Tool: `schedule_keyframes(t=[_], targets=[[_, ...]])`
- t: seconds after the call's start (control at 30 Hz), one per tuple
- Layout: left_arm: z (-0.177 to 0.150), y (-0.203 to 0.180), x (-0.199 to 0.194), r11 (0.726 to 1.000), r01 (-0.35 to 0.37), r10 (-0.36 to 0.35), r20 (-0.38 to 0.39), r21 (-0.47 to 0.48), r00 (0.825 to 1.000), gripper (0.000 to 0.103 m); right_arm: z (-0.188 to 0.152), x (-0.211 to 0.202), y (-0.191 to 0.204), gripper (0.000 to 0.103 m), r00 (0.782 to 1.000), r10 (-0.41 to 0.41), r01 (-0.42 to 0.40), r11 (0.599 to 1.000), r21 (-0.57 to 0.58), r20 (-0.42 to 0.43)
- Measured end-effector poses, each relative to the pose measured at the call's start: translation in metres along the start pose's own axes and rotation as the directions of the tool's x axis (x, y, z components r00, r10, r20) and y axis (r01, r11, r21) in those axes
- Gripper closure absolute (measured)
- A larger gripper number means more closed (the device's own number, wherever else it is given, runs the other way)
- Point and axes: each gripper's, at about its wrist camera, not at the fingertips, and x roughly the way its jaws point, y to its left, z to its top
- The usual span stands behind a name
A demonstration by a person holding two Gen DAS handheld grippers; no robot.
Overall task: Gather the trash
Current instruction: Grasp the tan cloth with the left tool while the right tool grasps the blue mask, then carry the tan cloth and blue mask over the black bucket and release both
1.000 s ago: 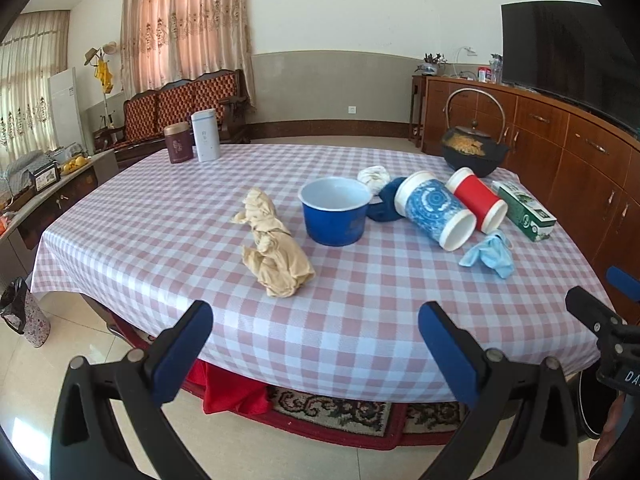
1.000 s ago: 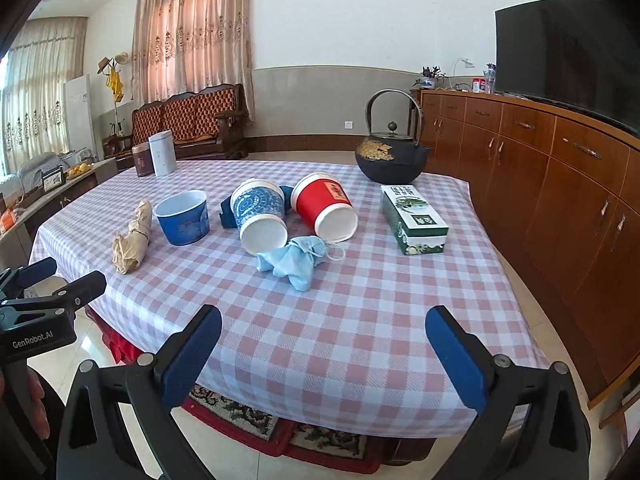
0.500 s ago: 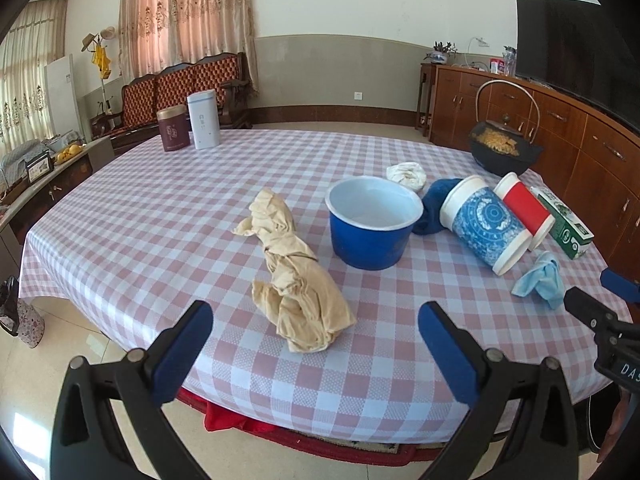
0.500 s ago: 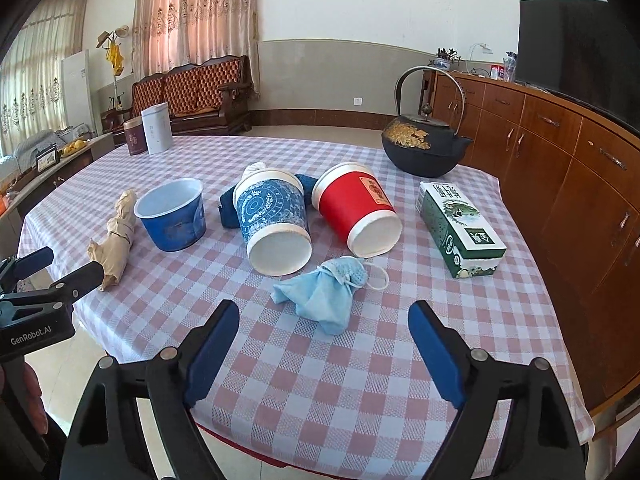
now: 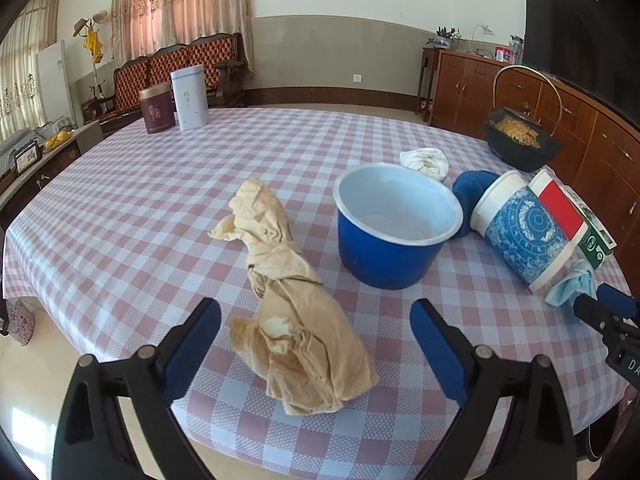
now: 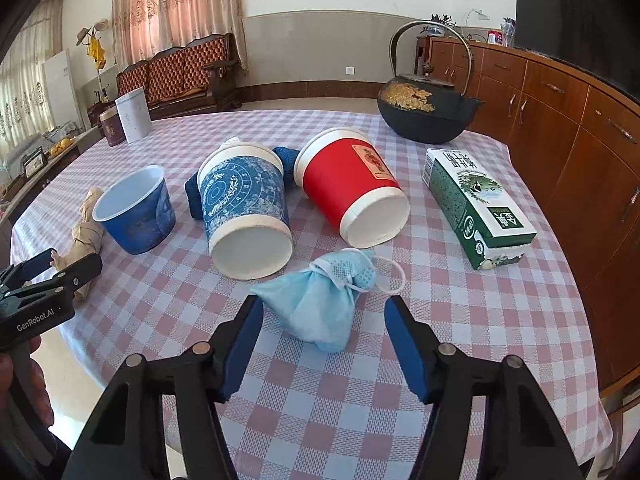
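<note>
**Two pieces of trash framed between my spread jaws on the checked table**

The crumpled tan paper wad (image 5: 296, 308) lies on the pink-and-white checked tablecloth (image 5: 140, 208), its long axis running from the near edge away toward the far left, the bulky end nearest me and the thinner twisted end pointing off into the table. My left gripper (image 5: 316, 320) has its jaws spread wide, one blue pad on either side of that bulky end, neither touching it. To the right, the balled-up blue face mask (image 6: 320, 304) rests near the table's near edge, its broad end toward me, its knotted end and white ear loop pointing far and right. My right gripper (image 6: 324, 332) is spread as well, its pads flanking the mask just apart from it.

Just beyond the paper wad, to the right, a blue bowl (image 5: 394, 226) stands upright. Right of it a blue patterned cup (image 6: 246, 212) lies on its side, its open mouth toward me in the right wrist view, with a red cup (image 6: 352, 188) tipped the same way beside it. A dark blue cloth (image 5: 468, 188) sits behind the cups and a white crumpled tissue (image 5: 426, 160) farther back. A green carton (image 6: 476, 208) lies flat to the right, and a black iron kettle (image 6: 426, 110) stands at the far right. Two tins, one maroon (image 5: 156, 108) and one white (image 5: 189, 98), stand at the far left edge.
</note>
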Motion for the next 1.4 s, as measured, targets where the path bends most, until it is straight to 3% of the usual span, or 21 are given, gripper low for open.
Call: schedule_keyframes(t=[0.07,0.17,0.23,0.27,0.3,0.7,0.97,1.17,1.4], targets=[[0.000,0.001,0.006,1.000,0.010,-0.010,-0.017,-0.009,1.000,0.019,0.001,0.002,0.001,0.047,1.000,0.006,-0.006,1.000,0.001,-0.006],[-0.002,0.002,0.009,1.000,0.023,-0.024,-0.034,-0.021,0.999,0.044,-0.001,0.005,0.003,0.065,1.000,0.014,-0.014,1.000,-0.003,-0.023],[-0.002,0.001,0.007,0.999,0.027,-0.027,-0.032,-0.023,0.999,0.055,-0.002,0.007,0.002,0.075,1.000,0.016,-0.016,1.000,-0.002,-0.026],[-0.003,0.003,0.006,0.999,0.044,-0.045,-0.033,-0.031,0.998,0.071,-0.003,0.006,0.001,0.077,1.000,0.015,-0.015,1.000,-0.001,-0.023],[-0.002,0.003,0.006,0.998,0.050,-0.051,-0.033,-0.036,0.998,0.079,-0.004,0.005,0.000,0.078,1.000,0.016,-0.016,1.000,0.002,-0.020],[-0.004,0.004,-0.023,0.997,0.062,-0.060,0.046,-0.035,0.997,0.081,-0.016,-0.018,-0.014,0.083,0.999,0.012,-0.013,0.999,0.030,0.031],[-0.003,-0.012,-0.046,0.997,0.076,-0.077,0.091,0.023,0.993,0.081,-0.021,-0.046,-0.031,0.083,0.997,-0.006,0.002,0.999,0.053,0.079],[-0.006,-0.034,-0.066,0.989,0.130,-0.137,0.105,0.067,0.985,0.081,-0.024,-0.071,-0.048,0.083,0.992,-0.030,0.021,0.997,0.074,0.119],[-0.008,-0.079,-0.091,0.964,0.225,-0.241,0.115,0.139,0.964,0.081,-0.033,-0.106,-0.073,0.083,0.984,-0.071,0.055,0.993,0.102,0.166]])
